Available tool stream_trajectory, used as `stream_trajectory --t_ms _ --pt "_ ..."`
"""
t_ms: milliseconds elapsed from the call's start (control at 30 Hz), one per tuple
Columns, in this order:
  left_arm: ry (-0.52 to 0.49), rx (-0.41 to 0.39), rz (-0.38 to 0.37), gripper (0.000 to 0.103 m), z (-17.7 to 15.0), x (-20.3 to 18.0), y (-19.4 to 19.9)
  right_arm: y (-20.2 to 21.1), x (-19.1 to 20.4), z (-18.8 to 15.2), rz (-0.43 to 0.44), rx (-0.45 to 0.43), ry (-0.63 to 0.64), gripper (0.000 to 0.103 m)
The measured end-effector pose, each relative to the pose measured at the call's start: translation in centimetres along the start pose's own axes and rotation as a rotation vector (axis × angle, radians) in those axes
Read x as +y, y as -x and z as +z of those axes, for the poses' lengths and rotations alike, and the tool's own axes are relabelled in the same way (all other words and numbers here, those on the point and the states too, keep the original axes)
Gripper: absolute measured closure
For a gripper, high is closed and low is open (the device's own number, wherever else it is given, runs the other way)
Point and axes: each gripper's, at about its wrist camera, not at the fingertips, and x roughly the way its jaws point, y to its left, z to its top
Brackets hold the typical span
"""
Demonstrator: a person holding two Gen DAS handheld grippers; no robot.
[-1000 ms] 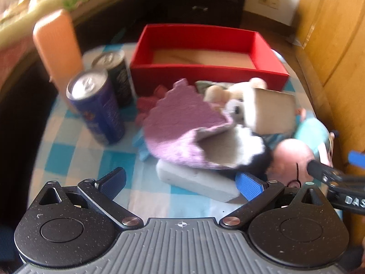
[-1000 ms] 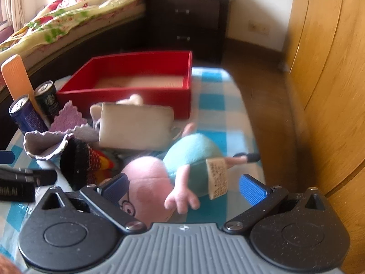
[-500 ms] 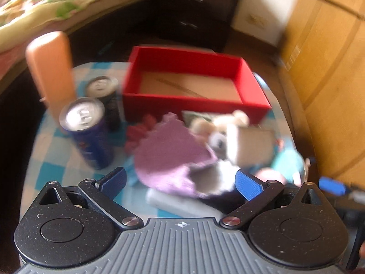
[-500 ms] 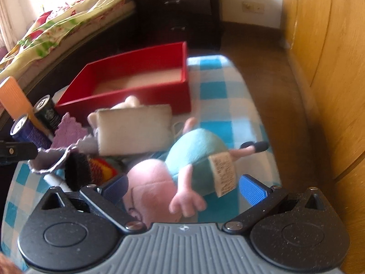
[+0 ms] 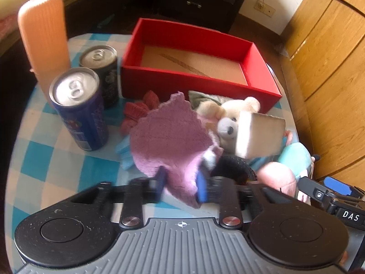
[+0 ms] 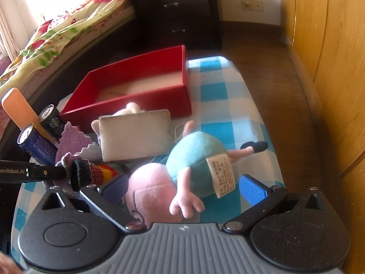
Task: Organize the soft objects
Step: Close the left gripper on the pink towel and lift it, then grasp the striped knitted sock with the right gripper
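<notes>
While the left tongs (image 5: 180, 183) are closing on the purple knitted cloth (image 5: 170, 134), seemingly pinching its limp near edge, the right tongs (image 6: 182, 188) gape around the plush pig (image 6: 182, 173)

A: What is the left gripper (image 5: 180, 183) doing?
B: It points down; its jaws are closing, with purple cloth (image 5: 170, 134) between them.
A: And the right gripper (image 6: 183, 188)?
B: It tilts down; its jaws stand wide apart.
</notes>
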Motion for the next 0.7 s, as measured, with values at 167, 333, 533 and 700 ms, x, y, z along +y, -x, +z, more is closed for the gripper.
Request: stream_trajectory --t_ms 167,333,533,700 --pt "0.007 -0.044 -0.018 0.102 0.3 0.7 1.1 -0.1 0.1 0.2 0.009 -0.002 -0.012 0.018" --pt "0.018 -0.081 -0.044 0.103 0.4 1.4 2.4 0.1 0.5 0.4 0.028 -0.017 -0.001 0.018" --pt "0.037 -0.128 -0.121 0.103 0.7 1.5 4.5 0.5 1.8 0.8 0.089 -0.031 -0.007 0.018" --pt "0.027 -0.137 -0.145 0.103 0.9 0.9 4.8 -0.5 5.6 0.8 0.13 -0.028 0.122 0.018"
